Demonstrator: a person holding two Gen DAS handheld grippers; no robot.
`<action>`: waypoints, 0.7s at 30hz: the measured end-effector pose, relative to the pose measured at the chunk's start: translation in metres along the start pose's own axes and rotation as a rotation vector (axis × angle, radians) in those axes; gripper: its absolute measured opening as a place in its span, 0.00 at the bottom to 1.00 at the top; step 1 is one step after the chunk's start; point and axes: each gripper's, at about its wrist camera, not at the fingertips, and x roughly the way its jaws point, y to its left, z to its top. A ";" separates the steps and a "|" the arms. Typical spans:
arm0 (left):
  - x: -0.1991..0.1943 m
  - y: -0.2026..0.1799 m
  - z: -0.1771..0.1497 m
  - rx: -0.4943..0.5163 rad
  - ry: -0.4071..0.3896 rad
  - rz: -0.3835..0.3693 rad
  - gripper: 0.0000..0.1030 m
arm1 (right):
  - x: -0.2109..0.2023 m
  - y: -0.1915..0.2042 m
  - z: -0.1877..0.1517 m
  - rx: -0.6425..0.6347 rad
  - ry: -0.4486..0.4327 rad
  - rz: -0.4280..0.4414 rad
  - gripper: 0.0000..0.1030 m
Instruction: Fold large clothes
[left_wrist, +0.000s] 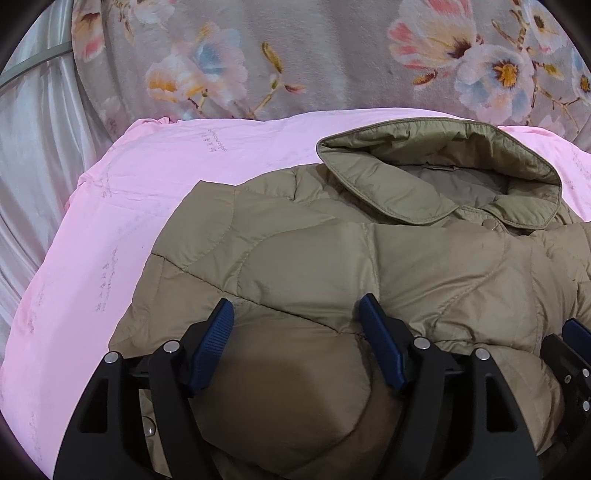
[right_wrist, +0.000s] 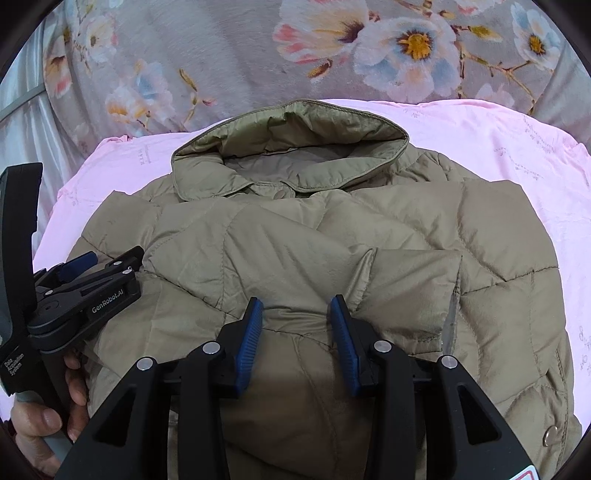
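A khaki quilted puffer jacket (left_wrist: 369, 258) lies on a pink sheet (left_wrist: 129, 192), collar (left_wrist: 424, 173) at the far end, both sleeves folded across its chest. It also shows in the right wrist view (right_wrist: 295, 240), with a sleeve cuff (right_wrist: 413, 288) lying just right of centre. My left gripper (left_wrist: 297, 306) is open and empty, hovering low over the jacket's left part. My right gripper (right_wrist: 295, 304) is open and empty over the jacket's middle. The left gripper also appears at the left of the right wrist view (right_wrist: 107, 262), as the right one does at the right edge of the left wrist view (left_wrist: 576, 332).
A grey floral blanket (left_wrist: 332, 55) lies beyond the pink sheet. Pale shiny curtain fabric (left_wrist: 33, 140) hangs at the left. The pink sheet (right_wrist: 517, 155) extends around the jacket on both sides. A hand (right_wrist: 48, 417) holds the left gripper's handle.
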 end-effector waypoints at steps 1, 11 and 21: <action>0.000 0.000 0.000 -0.003 0.001 -0.002 0.68 | 0.000 -0.001 0.000 0.003 0.000 0.005 0.38; -0.011 0.031 0.048 -0.111 0.040 -0.249 0.82 | -0.019 -0.015 0.043 0.030 -0.028 0.046 0.53; 0.082 0.012 0.096 -0.411 0.325 -0.606 0.73 | 0.057 -0.080 0.095 0.420 0.061 0.197 0.34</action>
